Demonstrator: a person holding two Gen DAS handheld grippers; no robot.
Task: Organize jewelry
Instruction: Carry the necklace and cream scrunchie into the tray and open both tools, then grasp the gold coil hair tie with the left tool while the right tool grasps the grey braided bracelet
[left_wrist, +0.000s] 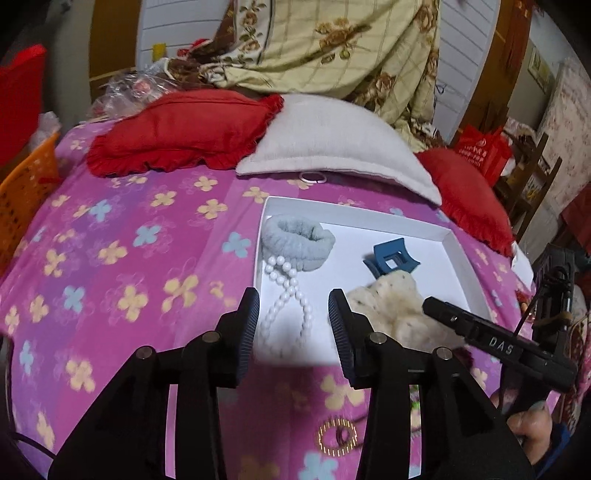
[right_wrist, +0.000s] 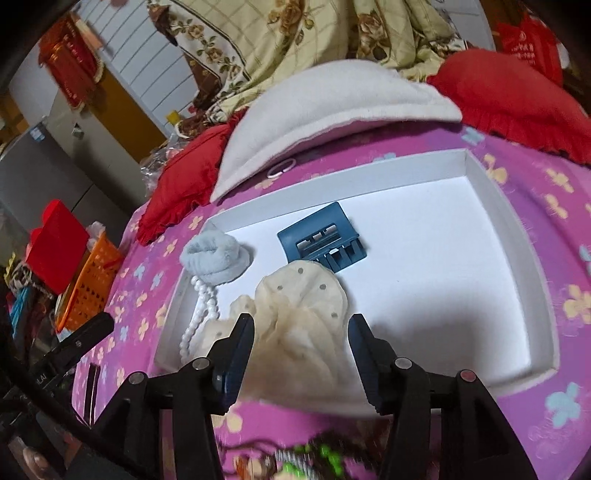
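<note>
A white shallow box (left_wrist: 460, 258) (right_wrist: 517, 236) lies on the pink flowered bedspread. In it are a grey fluffy scrunchie (left_wrist: 297, 240) (right_wrist: 216, 258), a white pearl string (left_wrist: 286, 295) (right_wrist: 201, 314), a blue claw clip (left_wrist: 391, 258) (right_wrist: 323, 236) and a cream dotted scrunchie (left_wrist: 399, 310) (right_wrist: 306, 314). My left gripper (left_wrist: 293, 321) is open and empty above the pearl string at the box's near edge. My right gripper (right_wrist: 301, 350) is open around the cream scrunchie, not gripping it; its finger (left_wrist: 480, 332) shows in the left wrist view.
A grey pillow (left_wrist: 332, 136) (right_wrist: 332, 110) and red pillows (left_wrist: 177, 129) (right_wrist: 517, 99) lie behind the box. A pink ring (left_wrist: 312, 178) (right_wrist: 282, 167) lies by the grey pillow. A gold bracelet (left_wrist: 338, 437) lies near me. An orange basket (left_wrist: 26, 192) (right_wrist: 88, 284) stands left.
</note>
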